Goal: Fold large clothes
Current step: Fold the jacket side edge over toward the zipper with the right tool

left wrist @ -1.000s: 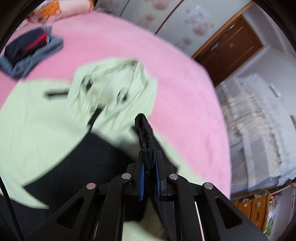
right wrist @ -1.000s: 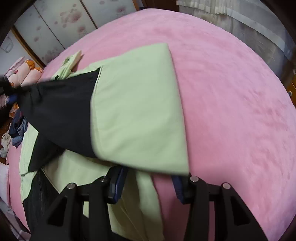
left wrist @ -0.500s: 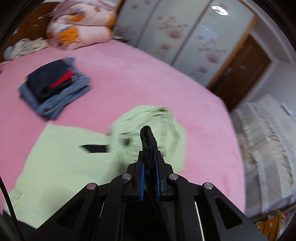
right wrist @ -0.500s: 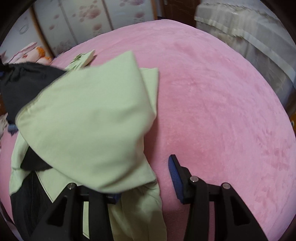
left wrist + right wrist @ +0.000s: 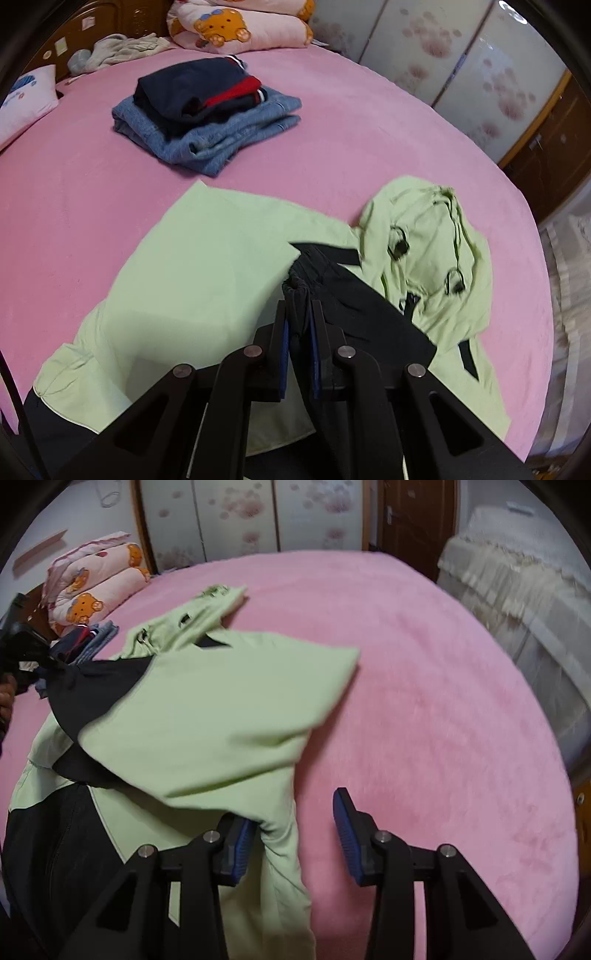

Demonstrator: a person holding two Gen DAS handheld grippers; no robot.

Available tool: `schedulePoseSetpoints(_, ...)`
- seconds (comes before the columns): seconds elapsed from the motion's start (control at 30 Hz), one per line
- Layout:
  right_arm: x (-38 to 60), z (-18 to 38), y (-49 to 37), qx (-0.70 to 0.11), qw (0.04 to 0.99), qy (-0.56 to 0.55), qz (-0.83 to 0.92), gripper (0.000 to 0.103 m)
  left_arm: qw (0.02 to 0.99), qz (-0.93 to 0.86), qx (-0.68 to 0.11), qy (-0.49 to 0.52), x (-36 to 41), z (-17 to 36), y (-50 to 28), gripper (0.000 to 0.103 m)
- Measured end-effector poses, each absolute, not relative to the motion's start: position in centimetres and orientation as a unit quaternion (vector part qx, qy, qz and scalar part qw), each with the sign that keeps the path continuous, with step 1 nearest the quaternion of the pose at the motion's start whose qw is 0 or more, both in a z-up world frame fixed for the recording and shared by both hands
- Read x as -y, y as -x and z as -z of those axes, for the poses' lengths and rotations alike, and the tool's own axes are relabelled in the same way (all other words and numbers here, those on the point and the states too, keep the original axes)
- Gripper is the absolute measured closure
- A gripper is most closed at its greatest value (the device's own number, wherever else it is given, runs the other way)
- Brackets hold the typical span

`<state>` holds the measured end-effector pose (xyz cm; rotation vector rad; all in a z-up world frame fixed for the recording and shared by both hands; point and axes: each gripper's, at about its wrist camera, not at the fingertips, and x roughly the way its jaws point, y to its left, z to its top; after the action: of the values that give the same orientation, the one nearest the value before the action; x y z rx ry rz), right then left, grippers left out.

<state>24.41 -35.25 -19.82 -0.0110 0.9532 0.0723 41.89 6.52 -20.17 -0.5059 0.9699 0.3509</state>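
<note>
The wide bed under a pink plush cover (image 5: 369, 122) carries everything, and the large pale-green and black hooded jacket (image 5: 207, 266) lies spread across its near half. Since a second ago the black sleeve has been swung from the jacket's right edge across its chest, so the sleeve fold looks well under way, though the sleeve is not yet laid flat. Beyond the jacket, well apart from it, sits a folded stack of blue jeans with a navy and red garment on top (image 5: 207, 110), probably finished work. Farther off than the stack lies a rolled pink quilt printed with bears (image 5: 240, 26). The jacket's crumpled green hood (image 5: 432, 254) rests just beyond the jacket's chest. The black elastic cuff (image 5: 295, 291) hangs above the chest, pinched in the left hand-held gripper (image 5: 298, 325), whose jaws are pressed together on it. The right hand-held gripper (image 5: 291, 834) stands wide apart at the jacket's right side, with green cloth draped loosely between its jaws.
</note>
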Motion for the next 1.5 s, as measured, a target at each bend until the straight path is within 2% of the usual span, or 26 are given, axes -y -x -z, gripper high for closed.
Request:
schedulePoseSetpoints(0.07,35.1,19.1,-24.4,-0.455,0.889,0.006,-0.044,0.065,0.841,-0.158,-0.463,0.232,-5.9,20.3,-41.7,0.095)
schedulePoseSetpoints(0.17,35.5,18.5,-25.0,-0.464,0.884,-0.011,-0.055,0.083,0.84,-0.147,-0.475,0.219,-4.8,20.3,-41.6,0.095)
schedulePoseSetpoints(0.2,35.5,18.5,-25.1,-0.468,0.882,-0.015,-0.06,0.092,0.839,-0.141,-0.479,0.216,-4.5,20.3,-41.6,0.095)
schedulePoseSetpoints(0.3,35.8,18.0,-25.2,-0.467,0.882,-0.023,-0.062,0.096,0.841,-0.131,-0.486,0.199,-3.5,20.1,-41.5,0.095)
schedulePoseSetpoints(0.43,37.8,18.8,-26.3,-0.493,0.866,-0.077,-0.045,0.097,0.832,-0.141,-0.508,0.172,-3.0,20.9,-41.6,0.095)
schedulePoseSetpoints(0.67,42.1,24.1,-28.7,-0.573,0.795,-0.196,-0.005,0.097,0.803,-0.153,-0.548,0.179,-2.8,24.1,-39.4,0.095)
schedulePoseSetpoints(0.8,43.1,25.8,-28.8,-0.58,0.768,-0.272,0.013,0.097,0.794,-0.163,-0.552,0.194,-3.6,25.5,-37.3,0.095)
schedulePoseSetpoints(1.07,39.2,24.6,-29.1,-0.59,0.792,-0.154,-0.025,0.096,0.797,-0.2,-0.538,0.189,-6.0,26.6,-37.7,0.094)
schedulePoseSetpoints(1.27,38.4,24.6,-29.1,-0.593,0.792,-0.14,-0.04,0.095,0.798,-0.212,-0.544,0.15,-5.5,26.6,-39.2,0.094)
schedulePoseSetpoints(1.43,39.7,23.4,-28.4,-0.589,0.791,-0.162,-0.032,0.09,0.804,-0.209,-0.549,0.093,-4.0,25.3,-38.8,0.084)
schedulePoseSetpoints(1.5,39.6,22.5,-28.2,-0.585,0.796,-0.153,-0.029,0.09,0.808,-0.213,-0.543,0.08,-3.8,24.4,-38.1,0.075)
